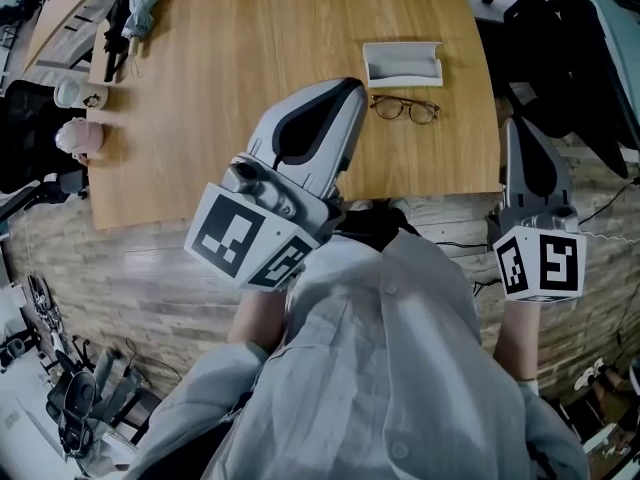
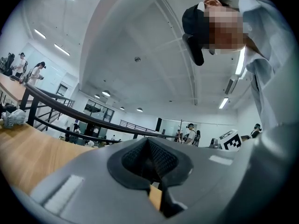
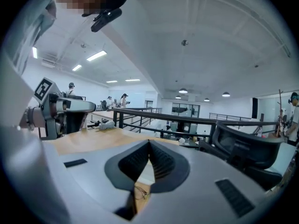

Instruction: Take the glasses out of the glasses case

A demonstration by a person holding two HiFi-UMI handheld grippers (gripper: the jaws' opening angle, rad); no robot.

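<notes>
Both closed and empty, I hold the left claw [image 1: 351, 88] and right claw [image 1: 512, 125]; glasses [image 1: 404, 109] lie left-right on the worktop [image 1: 250, 58], near side of the open case [image 1: 402, 64], closer to the left claw

Head view: above the person, facing steeply down; desk [image 1: 250, 58] at 12 o'clock.
Left tool view: rides the left tool [image 2: 148, 141], tilted up at the ceiling [image 2: 140, 41]; desk at 8 o'clock.
Right tool view: rides the right tool [image 3: 149, 143], looking slightly upward over the desk; left tool close at 9 o'clock.
Shared: the desk, in all three.
</notes>
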